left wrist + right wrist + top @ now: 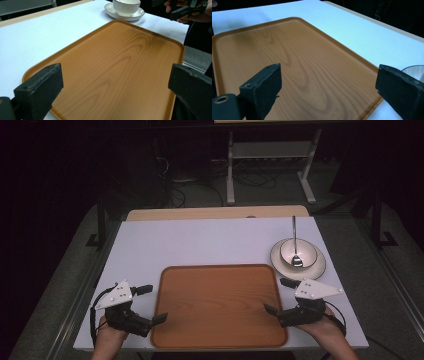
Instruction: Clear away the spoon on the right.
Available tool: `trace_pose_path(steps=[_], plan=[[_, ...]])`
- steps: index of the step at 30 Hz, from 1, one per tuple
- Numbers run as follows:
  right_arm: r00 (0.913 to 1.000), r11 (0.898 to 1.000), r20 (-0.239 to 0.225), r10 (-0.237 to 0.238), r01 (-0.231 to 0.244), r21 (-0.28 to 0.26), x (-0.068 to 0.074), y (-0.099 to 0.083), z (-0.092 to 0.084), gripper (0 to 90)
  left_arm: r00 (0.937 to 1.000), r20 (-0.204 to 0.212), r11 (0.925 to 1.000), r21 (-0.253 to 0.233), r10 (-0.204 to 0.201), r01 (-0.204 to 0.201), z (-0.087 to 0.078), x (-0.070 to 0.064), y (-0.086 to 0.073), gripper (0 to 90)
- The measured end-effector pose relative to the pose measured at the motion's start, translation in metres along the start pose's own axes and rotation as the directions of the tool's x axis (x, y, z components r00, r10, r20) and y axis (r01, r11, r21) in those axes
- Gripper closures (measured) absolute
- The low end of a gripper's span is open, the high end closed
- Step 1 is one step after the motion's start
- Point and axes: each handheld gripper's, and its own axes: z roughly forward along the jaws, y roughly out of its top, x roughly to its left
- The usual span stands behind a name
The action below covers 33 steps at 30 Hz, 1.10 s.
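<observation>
Flanking the wooden tray (219, 307) at its near corners, the left gripper (148, 305) and right gripper (278, 296) both hold jaws spread and empty, while the bowl (298, 253) with spoon (295, 240) on its saucer (316, 268) sits just beyond the right gripper, the nearer of the 2.

No text, label, brand, number or sign is showing readably anywhere in these pictures.
</observation>
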Motion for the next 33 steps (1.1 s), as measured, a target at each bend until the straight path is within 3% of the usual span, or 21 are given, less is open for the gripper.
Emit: trace_pose_path(steps=[8,11,33], plan=[[1.0000,1.000,0.000,0.004,-0.004,0.015,-0.003,0.001,0.005,6.1,1.0000,0.002,0.9999,0.011,0.008,-0.008,0.001,-0.002,0.001,0.0],[0.9999,1.000,0.016,-0.002,0.002,0.014,-0.004,0.004,0.006,6.1,1.0000,0.005,1.0000,-0.006,0.003,-0.003,-0.001,-0.001,0.000,0.0],[0.9976,1.000,0.063,0.030,-0.030,0.004,-0.027,0.015,0.014,6.1,1.0000,0.007,1.0000,0.001,-0.002,0.002,0.002,0.001,0.000,0.0]])
